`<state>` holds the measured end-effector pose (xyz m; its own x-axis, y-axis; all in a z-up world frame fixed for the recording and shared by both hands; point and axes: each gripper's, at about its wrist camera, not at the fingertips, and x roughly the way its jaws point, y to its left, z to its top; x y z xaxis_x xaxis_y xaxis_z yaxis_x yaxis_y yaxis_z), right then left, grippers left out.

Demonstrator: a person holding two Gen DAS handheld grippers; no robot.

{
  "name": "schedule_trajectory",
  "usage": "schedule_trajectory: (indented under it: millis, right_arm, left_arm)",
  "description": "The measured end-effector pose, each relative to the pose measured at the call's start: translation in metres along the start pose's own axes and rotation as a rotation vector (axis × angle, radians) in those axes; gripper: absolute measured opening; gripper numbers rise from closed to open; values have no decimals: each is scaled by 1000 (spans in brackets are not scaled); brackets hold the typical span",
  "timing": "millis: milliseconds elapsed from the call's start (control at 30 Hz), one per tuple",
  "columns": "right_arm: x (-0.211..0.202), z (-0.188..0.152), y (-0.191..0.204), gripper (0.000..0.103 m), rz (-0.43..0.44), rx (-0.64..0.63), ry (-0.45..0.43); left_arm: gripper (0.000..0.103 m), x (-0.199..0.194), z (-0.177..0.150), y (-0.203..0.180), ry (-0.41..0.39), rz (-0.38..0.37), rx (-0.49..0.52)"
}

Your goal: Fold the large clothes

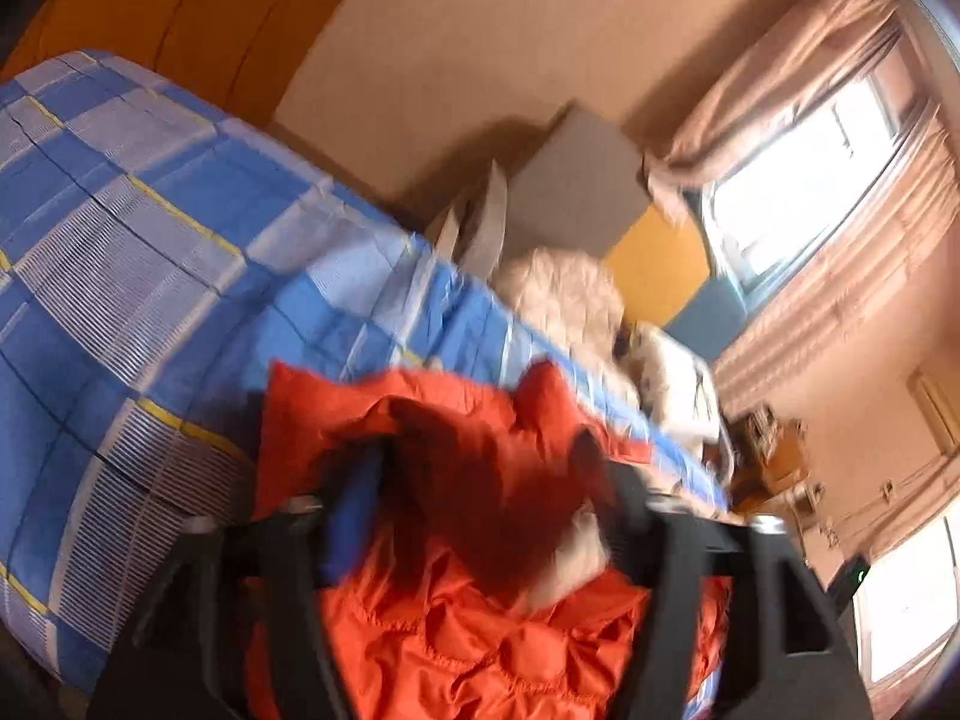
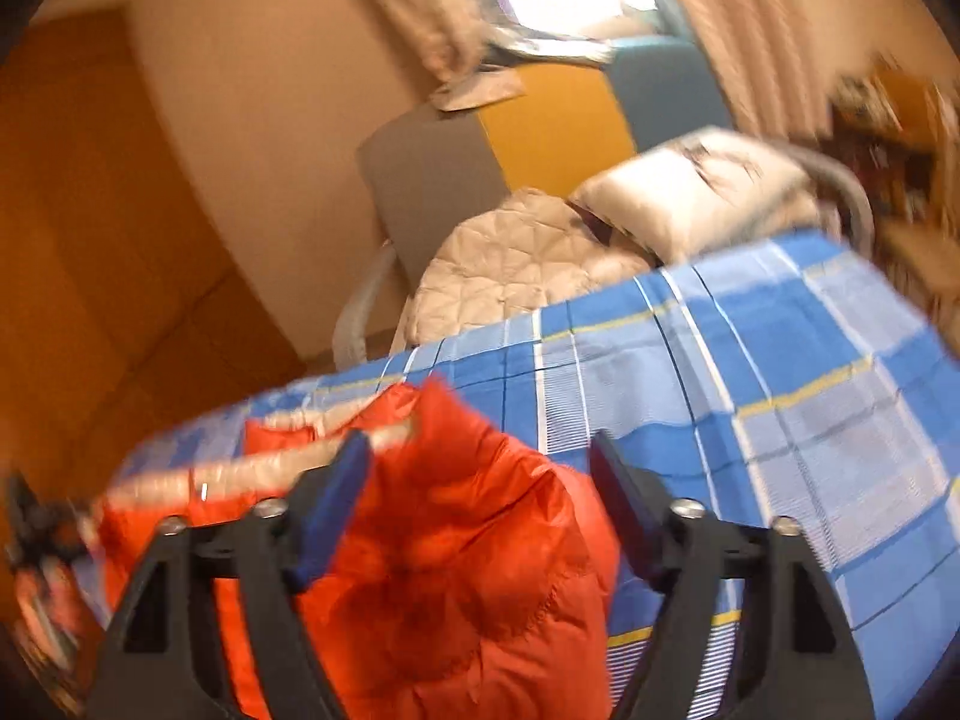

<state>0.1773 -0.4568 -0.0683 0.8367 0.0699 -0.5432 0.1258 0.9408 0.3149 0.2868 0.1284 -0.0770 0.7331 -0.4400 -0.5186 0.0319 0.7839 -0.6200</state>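
Orange quilted jacket (image 1: 456,630), puffy and slick, bunches on my blue checked sheet (image 1: 150,228). My left gripper (image 1: 498,480) and right gripper (image 2: 480,474) both gape apart over it (pads pressing nothing).

Right gripper (image 2: 480,480), jaws spread wide, poised over a bunched orange quilted jacket (image 2: 456,588). Beneath, a blue checked bedsheet (image 2: 750,396); beyond, a beige quilted garment (image 2: 510,276) and white pillow (image 2: 678,192).

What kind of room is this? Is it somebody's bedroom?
Most likely a bedroom. There is a bed with a blue checked sheet, a white pillow at its far end, and a curtained window. An orange puffy jacket lies on the bed.
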Motion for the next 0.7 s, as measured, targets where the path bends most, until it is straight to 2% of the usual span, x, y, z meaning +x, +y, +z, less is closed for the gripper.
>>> schedule_trajectory:
  millis: [33, 100, 200, 233, 300, 333, 367, 400, 467, 533, 600, 700]
  right_arm:
    - [2, -2, 6, 77, -9, -48, 11]
    - [12, -7, 22, 77, -36, -175, 50]
    - [38, -11, 34, 77, -90, -242, 134]
    - [46, -12, 36, 76, -101, -246, 158]
    - [66, -12, 39, 72, -141, -264, 200]
    - [71, -14, 41, 64, -153, -274, 211]
    - [78, -16, 43, 49, -164, -286, 226]
    - [86, -18, 43, 41, -184, -300, 250]
    - [93, -24, 44, 15, -207, -304, 268]
    - [94, -26, 43, 3, -226, -317, 264]
    - [91, -26, 45, 1, -226, -320, 251]
    - [76, -12, 47, 0, -217, -308, 190]
  left_arm:
    - [87, -12, 2, 1, -65, 23, 0]
    - [87, -23, 6, -2, -118, 70, 43]
    - [87, -11, 0, -24, -45, 159, 222]
    - [87, -1, -7, -34, -8, 196, 313]
    - [87, 15, -20, -50, 34, 248, 447]
    - [87, 25, -28, -58, 59, 265, 506]
    - [87, 34, -33, -62, 86, 270, 540]
    - [87, 44, -38, -66, 119, 285, 566]
    - [68, 70, -47, -66, 189, 340, 599]
    - [19, 87, -54, -62, 249, 350, 598]
    - [5, 90, -55, -65, 252, 360, 599]
    - [2, 73, -42, -72, 196, 335, 559]
